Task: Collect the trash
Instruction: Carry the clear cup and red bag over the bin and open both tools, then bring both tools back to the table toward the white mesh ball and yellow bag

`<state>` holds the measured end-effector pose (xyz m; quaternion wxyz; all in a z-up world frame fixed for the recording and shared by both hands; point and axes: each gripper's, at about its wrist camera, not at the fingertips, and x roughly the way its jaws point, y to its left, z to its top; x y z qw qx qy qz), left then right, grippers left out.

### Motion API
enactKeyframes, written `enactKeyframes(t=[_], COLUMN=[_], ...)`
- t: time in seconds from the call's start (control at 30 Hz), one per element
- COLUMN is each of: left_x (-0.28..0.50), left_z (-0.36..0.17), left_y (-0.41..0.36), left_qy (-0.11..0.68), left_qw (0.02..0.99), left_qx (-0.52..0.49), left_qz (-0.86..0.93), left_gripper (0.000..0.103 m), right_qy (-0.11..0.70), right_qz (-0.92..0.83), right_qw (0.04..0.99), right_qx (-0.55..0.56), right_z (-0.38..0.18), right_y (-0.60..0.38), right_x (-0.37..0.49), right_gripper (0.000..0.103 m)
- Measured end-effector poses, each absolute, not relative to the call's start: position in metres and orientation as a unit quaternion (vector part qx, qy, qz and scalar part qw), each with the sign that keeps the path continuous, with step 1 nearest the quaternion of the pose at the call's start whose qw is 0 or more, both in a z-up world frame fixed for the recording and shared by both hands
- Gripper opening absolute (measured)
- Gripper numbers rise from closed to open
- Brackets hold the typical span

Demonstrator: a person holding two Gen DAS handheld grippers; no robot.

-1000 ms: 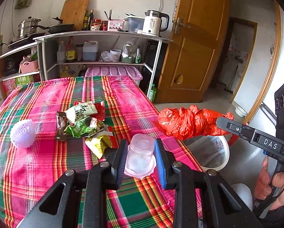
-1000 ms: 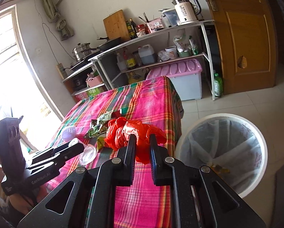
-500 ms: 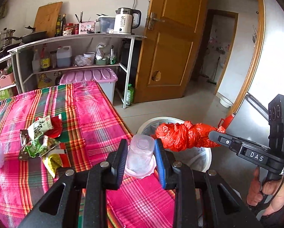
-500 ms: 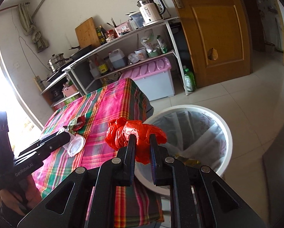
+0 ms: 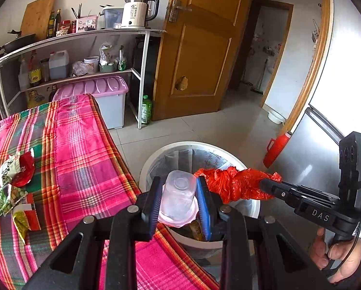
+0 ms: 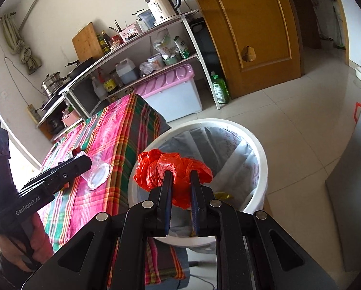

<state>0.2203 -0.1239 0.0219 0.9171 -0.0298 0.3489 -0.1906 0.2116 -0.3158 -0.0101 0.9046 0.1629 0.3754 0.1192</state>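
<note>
My left gripper [image 5: 178, 193] is shut on a clear plastic cup [image 5: 178, 199] and holds it over the near rim of the white trash bin [image 5: 156, 154]. My right gripper [image 6: 180, 177] is shut on a crumpled red plastic bag [image 6: 170, 169] above the bin's opening [image 6: 257, 145]. The bag [image 5: 231, 183] also shows in the left wrist view, just right of the cup. The cup [image 6: 97, 172] and left gripper [image 6: 83, 163] show in the right wrist view beside the table edge. Several snack wrappers [image 5: 11, 188] lie on the plaid tablecloth [image 5: 78, 145].
The bin is lined with a clear bag and holds some trash. A shelf rack [image 5: 83, 48] with a kettle [image 5: 136, 10] and bottles stands behind the table. A pink-lidded storage box [image 5: 103, 91], a green bottle [image 5: 145, 111], a wooden door [image 5: 199, 48] and a steel fridge [image 5: 337, 96] surround the floor.
Both grippers have swung from over the table to the trash bin, carrying the cup and the red bag. The bag now hangs over the bin opening.
</note>
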Motion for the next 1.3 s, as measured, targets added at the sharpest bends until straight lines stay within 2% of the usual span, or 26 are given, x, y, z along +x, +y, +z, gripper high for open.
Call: enactKeyframes(t=[0.57, 0.67, 0.8, 1.3], left_x=[0.238, 0.238, 0.236, 0.208], left_z=[-0.002, -0.003, -0.001, 0.021], left_y=[-0.146, -0.145, -0.140, -0.105], left_qy=[0.380, 0.382, 0.379, 0.347], left_qw=[0.901, 0.900, 0.901, 0.916], left_qx=[-0.031, -0.035, -0.040, -0.056], left_qz=[-0.206, -0.206, -0.207, -0.195], left_gripper=[0.030, 0.033, 0.037, 0.037], right_qy=[0.391, 0.390, 0.388, 0.358], right_qz=[0.101, 0.101, 0.105, 0.134], right_qw=[0.899, 0.899, 0.901, 0.915], right_qx=[0.168, 0.168, 0.165, 0.127], right_z=[-0.027, -0.025, -0.022, 0.008], right_y=[-0.332, -0.330, -0.326, -0.291], right_x=[0.220, 0.219, 0.217, 0.196], right_gripper=[0.021, 0.024, 0.025, 0.025])
